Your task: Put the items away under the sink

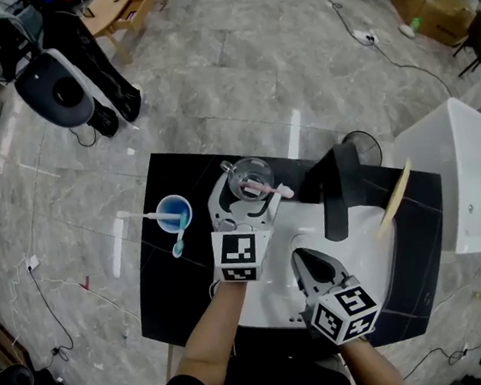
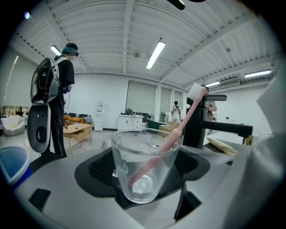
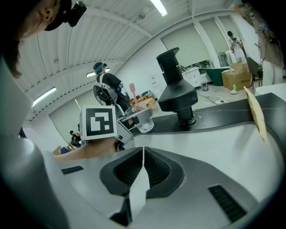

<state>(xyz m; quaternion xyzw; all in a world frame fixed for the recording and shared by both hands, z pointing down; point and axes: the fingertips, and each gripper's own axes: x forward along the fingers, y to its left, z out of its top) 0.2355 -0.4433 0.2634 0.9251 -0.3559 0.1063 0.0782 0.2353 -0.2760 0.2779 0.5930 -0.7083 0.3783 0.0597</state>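
A clear glass cup (image 1: pixel 249 178) with a pink toothbrush (image 1: pixel 273 191) leaning in it stands at the back rim of the white sink (image 1: pixel 369 246). My left gripper (image 1: pixel 248 197) is shut on the cup, one jaw on each side. In the left gripper view the cup (image 2: pixel 144 166) fills the centre and the toothbrush (image 2: pixel 184 120) slants up to the right. My right gripper (image 1: pixel 302 260) hangs over the basin, shut and empty; its jaws (image 3: pixel 142 156) meet in a line. From the right gripper view the cup (image 3: pixel 143 120) shows beside the left gripper's marker cube.
A blue cup (image 1: pixel 175 212) with a light blue toothbrush (image 1: pixel 179 237) sits on the black counter to the left. A black faucet (image 1: pixel 339 189) rises behind the basin. A wooden piece (image 1: pixel 394 196) lies at the right rim. A white box (image 1: pixel 471 170) stands right. A person (image 2: pixel 56 103) stands beyond.
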